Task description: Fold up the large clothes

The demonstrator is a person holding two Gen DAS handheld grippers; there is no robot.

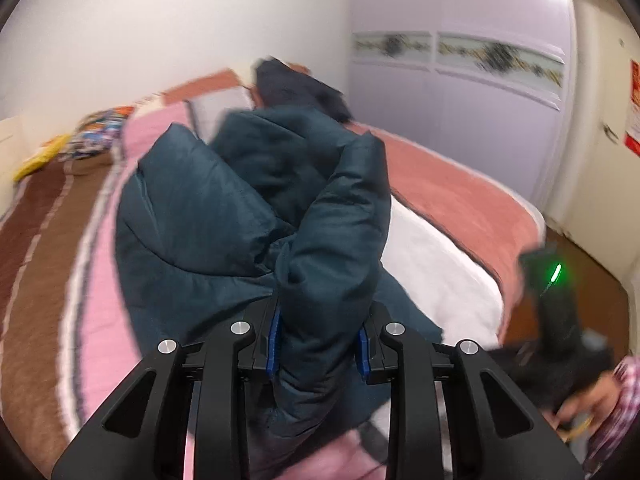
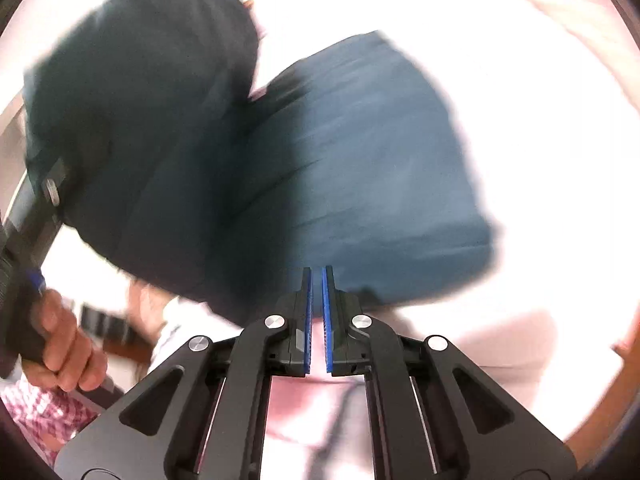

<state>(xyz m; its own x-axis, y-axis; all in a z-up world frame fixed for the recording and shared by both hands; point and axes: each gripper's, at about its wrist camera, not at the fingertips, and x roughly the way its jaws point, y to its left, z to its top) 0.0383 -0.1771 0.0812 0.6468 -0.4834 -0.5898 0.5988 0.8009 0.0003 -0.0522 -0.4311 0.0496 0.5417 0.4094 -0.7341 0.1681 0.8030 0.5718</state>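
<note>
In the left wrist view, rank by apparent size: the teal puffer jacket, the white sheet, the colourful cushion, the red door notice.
1. teal puffer jacket, though nearness to the camera inflates it
2. white sheet
3. colourful cushion
4. red door notice, partly cut off

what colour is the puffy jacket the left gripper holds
Dark teal jacket, clearest in the left wrist view.

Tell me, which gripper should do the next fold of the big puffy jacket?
Probably the left gripper: it already clamps a thick fold of the teal jacket above the bed. The right gripper is nearly closed on nothing.
</note>
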